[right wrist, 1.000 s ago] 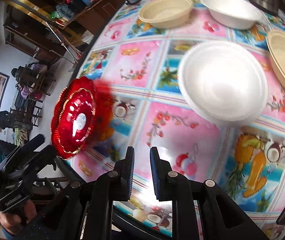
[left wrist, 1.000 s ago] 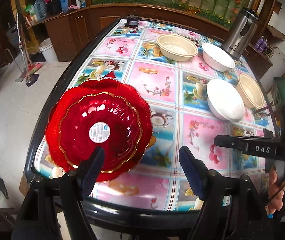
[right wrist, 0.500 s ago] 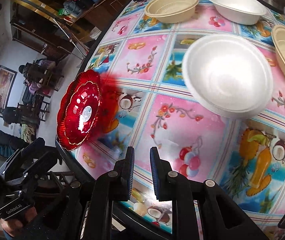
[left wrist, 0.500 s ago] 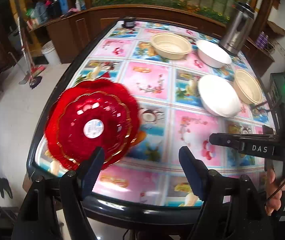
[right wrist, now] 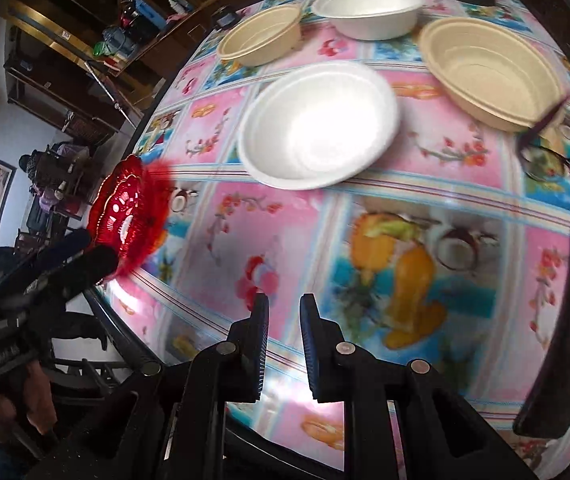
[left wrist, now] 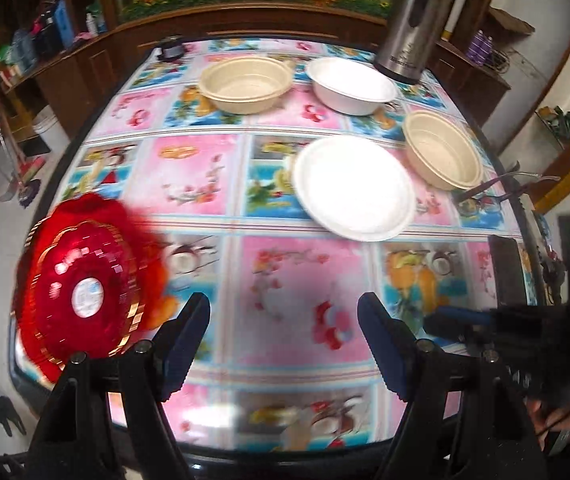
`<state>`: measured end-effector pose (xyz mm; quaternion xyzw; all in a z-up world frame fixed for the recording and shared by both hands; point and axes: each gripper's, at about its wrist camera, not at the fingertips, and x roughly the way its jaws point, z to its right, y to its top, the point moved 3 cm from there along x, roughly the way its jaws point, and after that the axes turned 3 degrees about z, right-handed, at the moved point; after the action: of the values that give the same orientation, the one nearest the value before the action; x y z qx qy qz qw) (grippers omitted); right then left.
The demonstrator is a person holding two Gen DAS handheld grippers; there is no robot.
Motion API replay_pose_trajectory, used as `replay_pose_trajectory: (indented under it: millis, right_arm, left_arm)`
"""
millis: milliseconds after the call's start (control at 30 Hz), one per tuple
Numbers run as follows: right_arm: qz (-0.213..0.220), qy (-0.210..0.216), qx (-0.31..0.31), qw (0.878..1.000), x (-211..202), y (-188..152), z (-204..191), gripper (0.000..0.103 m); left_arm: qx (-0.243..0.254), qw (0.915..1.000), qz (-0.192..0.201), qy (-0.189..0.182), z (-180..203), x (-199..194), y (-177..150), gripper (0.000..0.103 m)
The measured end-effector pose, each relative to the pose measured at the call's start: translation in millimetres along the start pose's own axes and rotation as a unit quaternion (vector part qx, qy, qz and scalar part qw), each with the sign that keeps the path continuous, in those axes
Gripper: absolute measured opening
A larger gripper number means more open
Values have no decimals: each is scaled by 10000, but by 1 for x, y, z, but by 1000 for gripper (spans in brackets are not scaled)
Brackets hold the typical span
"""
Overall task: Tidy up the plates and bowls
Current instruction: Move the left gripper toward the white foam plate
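Two red scalloped plates lie stacked at the table's near left corner, left of my left gripper. It hangs open and empty over the patterned cloth. A white plate sits mid-table ahead of it. Beyond are a beige bowl, a white bowl and a second beige bowl at the right. My right gripper hovers over the cloth, jaws nearly together with nothing between them. From it the white plate lies ahead and the red plates far left.
A steel thermos stands at the back right. Spectacles lie by the right beige bowl. A flat black object rests near the right edge. The table's dark rim is just below my grippers.
Both views have slid rightward along the table's near edge: the red plates drifted to the left and the white plate came nearer the middle. Neither gripper's jaws changed.
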<state>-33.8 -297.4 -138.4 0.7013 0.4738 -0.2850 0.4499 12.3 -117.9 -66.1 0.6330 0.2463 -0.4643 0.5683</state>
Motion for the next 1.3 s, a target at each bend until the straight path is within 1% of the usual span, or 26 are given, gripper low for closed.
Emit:
replay_pose_trajectory:
  millis: [67, 133, 200, 333, 433, 500, 533, 567, 600, 633, 667, 767, 900, 1000, 1100, 1200, 1300]
  right_arm:
    - [92, -139, -90, 9998, -7, -8, 10, 17]
    - [141, -260, -199, 9994, -15, -17, 18, 17]
    - [201, -393, -295, 9986, -24, -28, 27, 17]
    - [305, -577, -232, 9976, -44, -45, 42, 17]
    - [516, -714, 210, 9959, -60, -55, 54, 17]
    - [786, -873, 537, 9916, -73, -63, 60, 18]
    - [903, -969, 748, 9884, -78, -69, 62, 22]
    - [1002, -955, 950, 9858, -83, -76, 64, 25]
    - [1059, -945, 1090, 9839, -85, -80, 66, 30]
    - [1096, -1014, 1228, 9811, -88, -87, 67, 32]
    - [1139, -1114, 1358, 9778, -92, -94, 69, 32]
    - [1319, -1199, 1705, 9691, -103, -106, 68, 32]
    - [1527, -1326, 1854, 9616, -113, -110, 61, 32]
    - [1610, -1315, 1926, 9590, -113, -111, 55, 32]
    - [1637, -1287, 1933, 9588, -110, -108, 49, 32]
    - [1653, -1264, 1916, 9592, -106, -105, 44, 32]
    - [1653, -1255, 1881, 9600, -105, -102, 41, 32]
  left_arm:
    - [34, 10000, -24, -16, 7, 7, 3, 76]
    - [88, 9999, -25, -119, 18, 13, 9, 76]
    - [237, 9996, 21, -131, 29, 18, 19, 76]
    - [522, 9983, 53, -269, 47, 24, 35, 76]
    - [854, 9957, 9, -369, 60, 32, 45, 76]
    - [1080, 9928, 9, -514, 70, 36, 50, 76]
    - [1145, 9920, 11, -534, 73, 38, 51, 76]
    - [1201, 9912, 22, -549, 76, 39, 52, 75]
    - [1222, 9906, 22, -610, 79, 40, 53, 75]
    - [1229, 9898, -4, -714, 83, 41, 53, 75]
    - [1262, 9888, -20, -801, 86, 42, 54, 75]
    - [1491, 9849, 44, -880, 96, 39, 56, 76]
    - [1574, 9823, 56, -1018, 99, 34, 58, 75]
    - [1650, 9809, 110, -1023, 98, 30, 60, 75]
    - [1611, 9814, 160, -1032, 94, 29, 63, 75]
    - [1468, 9840, 154, -1002, 87, 31, 67, 75]
    - [1438, 9840, 101, -1045, 86, 32, 71, 76]
